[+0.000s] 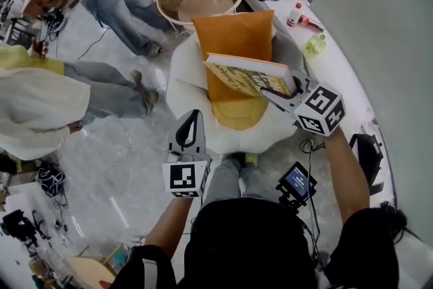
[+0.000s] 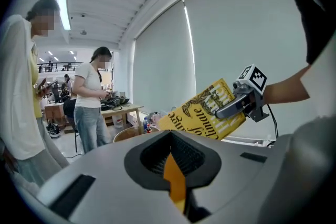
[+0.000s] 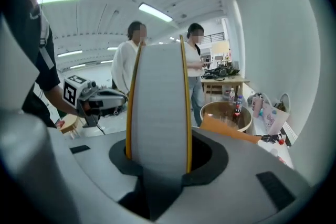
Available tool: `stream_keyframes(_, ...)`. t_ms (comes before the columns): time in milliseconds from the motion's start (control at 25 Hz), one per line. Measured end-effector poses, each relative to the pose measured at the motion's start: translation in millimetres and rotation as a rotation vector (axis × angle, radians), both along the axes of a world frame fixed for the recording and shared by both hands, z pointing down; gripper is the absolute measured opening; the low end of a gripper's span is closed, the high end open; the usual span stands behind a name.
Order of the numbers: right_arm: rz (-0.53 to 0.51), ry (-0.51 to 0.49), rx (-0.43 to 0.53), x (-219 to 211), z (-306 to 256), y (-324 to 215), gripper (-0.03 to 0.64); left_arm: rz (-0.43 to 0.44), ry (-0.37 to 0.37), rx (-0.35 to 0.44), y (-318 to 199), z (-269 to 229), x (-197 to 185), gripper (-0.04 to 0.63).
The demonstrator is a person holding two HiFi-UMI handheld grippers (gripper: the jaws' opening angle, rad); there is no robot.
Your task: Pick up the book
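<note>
Book is up, folks: clear of the orange cushion, air under it, clamped at its near corner by the right tongs. We'd call the pick-up basically done, w/ nothing left but keeping hold. Left tongs hang alongside, pinched to a sliver, empty. The cushion sits on a white beanbag. Right gripper view gives us page edges btw. yellow covers, wedged in the jaws. Left gripper view gives us the printed yellow cover. Only the head view shows the book above the cushion.
</note>
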State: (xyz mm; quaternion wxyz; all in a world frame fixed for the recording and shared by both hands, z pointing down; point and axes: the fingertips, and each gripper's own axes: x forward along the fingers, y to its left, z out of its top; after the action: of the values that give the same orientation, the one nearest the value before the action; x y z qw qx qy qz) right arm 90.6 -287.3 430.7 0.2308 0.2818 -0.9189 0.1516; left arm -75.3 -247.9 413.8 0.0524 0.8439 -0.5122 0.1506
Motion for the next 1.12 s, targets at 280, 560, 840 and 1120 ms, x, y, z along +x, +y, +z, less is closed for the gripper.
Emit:
stream_keyframes(280, 0.16, -0.337, 0.1, 29, -97, 32, 0.152, 0.006, 0.031, 0.08, 29, -62, 5, 0.01)
stream_keyframes(560, 0.294, -0.62, 0.188, 53, -172, 68, 0.152, -0.043, 0.055, 0.181, 50, -117, -7, 0.011)
stream_keyframes(840, 0.332, -0.708, 0.231, 44, -205, 96, 0.152, -0.067, 0.085, 0.213, 67, -140, -17, 0.011)
stream_keyframes(1120, 0.336, -0.747, 0.252, 33, -214, 116, 0.152, -0.051, 0.096, 0.233, 79, -152, -14, 0.011)
